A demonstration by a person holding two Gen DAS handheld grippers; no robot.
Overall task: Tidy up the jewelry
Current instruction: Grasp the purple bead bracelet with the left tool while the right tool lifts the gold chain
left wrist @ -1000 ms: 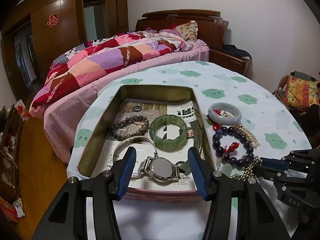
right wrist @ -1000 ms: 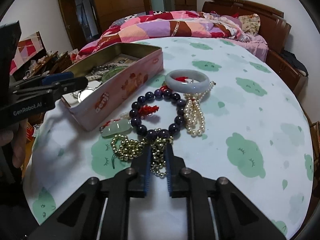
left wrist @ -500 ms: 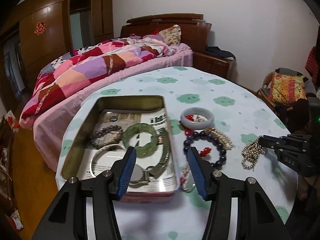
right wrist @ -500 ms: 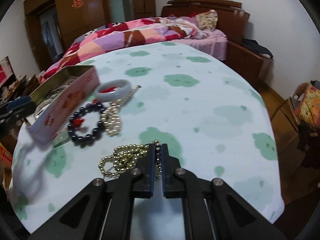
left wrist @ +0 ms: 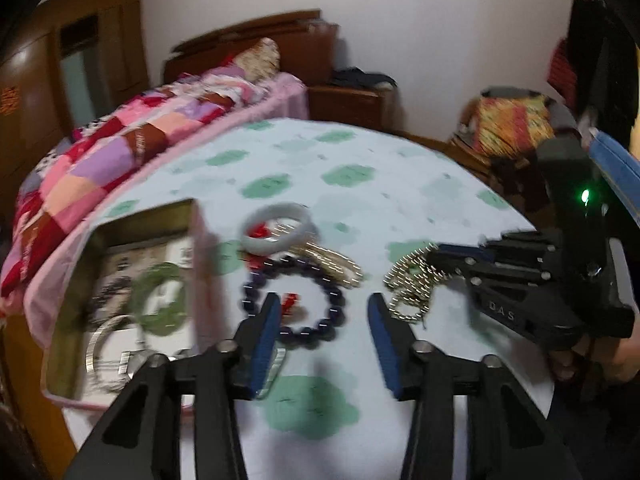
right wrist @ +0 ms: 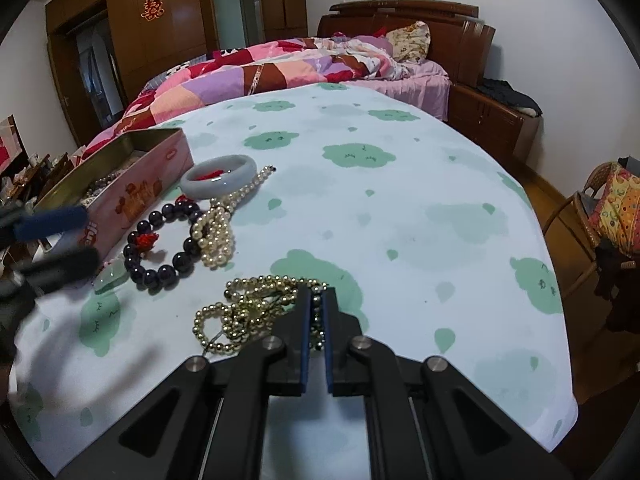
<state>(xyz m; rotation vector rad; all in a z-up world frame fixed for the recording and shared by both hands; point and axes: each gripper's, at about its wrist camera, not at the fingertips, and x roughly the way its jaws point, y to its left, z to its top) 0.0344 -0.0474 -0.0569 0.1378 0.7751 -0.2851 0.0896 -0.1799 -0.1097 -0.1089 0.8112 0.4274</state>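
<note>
My right gripper is shut on a gold bead necklace that trails on the tablecloth; it also shows in the left wrist view. My left gripper is open and empty above a dark purple bead bracelet. A pale jade bangle, a pearl strand and the purple bracelet lie beside a pink tin. The tin holds a green bangle, a silver watch and a bead bracelet.
The round table has a white cloth with green cloud prints. A bed with a patchwork quilt stands behind it. A wicker chair with a colourful cushion stands at the right. A small jade pendant lies by the tin.
My right gripper pulled the gold necklace out of the pile to the right and holds it. My left gripper swung right, from over the tin to over the purple bracelet.
</note>
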